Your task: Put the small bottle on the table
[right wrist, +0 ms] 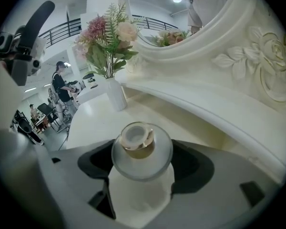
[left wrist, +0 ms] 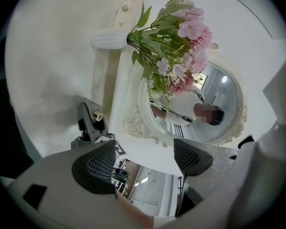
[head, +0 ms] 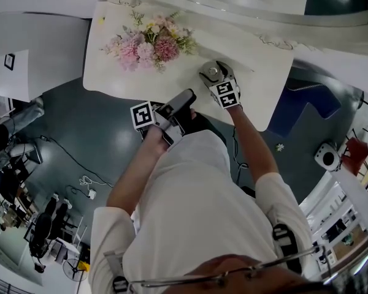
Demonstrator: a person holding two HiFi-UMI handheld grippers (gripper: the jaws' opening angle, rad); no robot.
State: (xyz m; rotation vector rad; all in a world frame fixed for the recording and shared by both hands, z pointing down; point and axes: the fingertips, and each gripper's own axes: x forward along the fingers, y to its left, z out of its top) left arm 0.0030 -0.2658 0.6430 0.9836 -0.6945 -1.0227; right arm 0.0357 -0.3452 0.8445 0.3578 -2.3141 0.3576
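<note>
Okay, my right gripper [right wrist: 142, 173] has the small bottle [right wrist: 139, 144]. The jaws are closed on its round clear body from both sides, and the gold neck and white cap point up at the camera. In the head view I'm holding it over the white counter [head: 257, 87], just right of the pink flowers [head: 148, 43] and in front of the ornate mirror frame [right wrist: 238, 80]. The left gripper view shows the right gripper low over the counter top, but the jaws hide the bottle's base, so I can't tell whether it's touching down or just above the surface.

My left gripper [left wrist: 144, 157] has its jaws wide apart with nothing between them. It's held off the counter's near edge, close to my body, and has no part in this step.

Progress, my read: the carry looks done and the bottle is at the drop spot. What's left is to seat the base flat, open the right jaws and back out. The bottle is round and glassy, so it will probably wobble or tip if a jaw drags it on release — a clean, straight opening is needed.
</note>
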